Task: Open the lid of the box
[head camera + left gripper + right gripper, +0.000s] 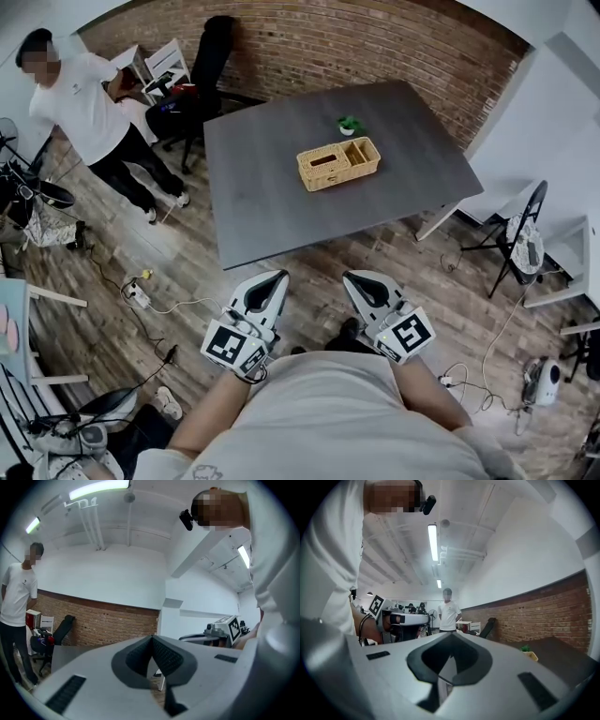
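task not begun. tan woven rectangular box [337, 162] sat at 12 o'clock on dark grey square table [272, 202], lid seemingly still shut. left gripper [270, 281] and right gripper [359, 279] well apart from it, both clenched, empty. approach, lid lift remained.

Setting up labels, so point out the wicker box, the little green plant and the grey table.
wicker box [337, 163]: head view, middle of its top.
green plant [351, 123]: head view, its leaves.
grey table [272, 187]: head view, bare top beside the box.
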A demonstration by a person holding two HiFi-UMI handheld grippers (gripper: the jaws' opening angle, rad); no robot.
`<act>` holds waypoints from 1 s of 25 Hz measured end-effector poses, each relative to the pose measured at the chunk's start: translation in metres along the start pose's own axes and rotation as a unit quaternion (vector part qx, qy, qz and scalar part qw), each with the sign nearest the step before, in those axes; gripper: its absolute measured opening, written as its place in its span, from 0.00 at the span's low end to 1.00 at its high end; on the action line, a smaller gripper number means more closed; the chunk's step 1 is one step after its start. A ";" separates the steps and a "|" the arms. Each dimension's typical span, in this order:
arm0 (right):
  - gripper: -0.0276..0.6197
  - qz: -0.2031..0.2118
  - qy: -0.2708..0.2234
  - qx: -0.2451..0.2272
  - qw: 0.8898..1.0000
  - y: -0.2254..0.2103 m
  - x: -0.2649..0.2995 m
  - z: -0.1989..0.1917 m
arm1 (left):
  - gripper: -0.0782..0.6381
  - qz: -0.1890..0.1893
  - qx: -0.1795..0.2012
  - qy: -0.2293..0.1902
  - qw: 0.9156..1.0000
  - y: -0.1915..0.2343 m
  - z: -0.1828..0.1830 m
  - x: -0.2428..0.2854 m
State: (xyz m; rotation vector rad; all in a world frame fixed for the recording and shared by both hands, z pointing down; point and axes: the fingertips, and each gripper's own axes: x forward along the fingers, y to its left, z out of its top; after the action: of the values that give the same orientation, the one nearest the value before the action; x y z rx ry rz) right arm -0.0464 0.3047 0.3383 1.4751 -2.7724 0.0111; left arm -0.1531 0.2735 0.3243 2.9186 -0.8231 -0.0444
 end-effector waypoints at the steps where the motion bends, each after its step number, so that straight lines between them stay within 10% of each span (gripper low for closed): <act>1: 0.05 0.002 -0.001 0.001 1.000 -0.007 0.000 0.000 | 0.12 0.002 0.000 0.001 1.000 0.000 0.000 0.007; 25: 0.31 0.012 0.009 0.027 1.000 -0.171 -0.012 -0.021 | 0.12 0.027 -0.003 0.027 0.999 -0.003 -0.022 0.166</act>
State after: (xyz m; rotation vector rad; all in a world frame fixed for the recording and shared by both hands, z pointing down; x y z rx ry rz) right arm 0.1017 0.2192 0.3606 1.4436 -2.7967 0.0994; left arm -0.0085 0.1917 0.3463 2.8775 -0.8911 0.0357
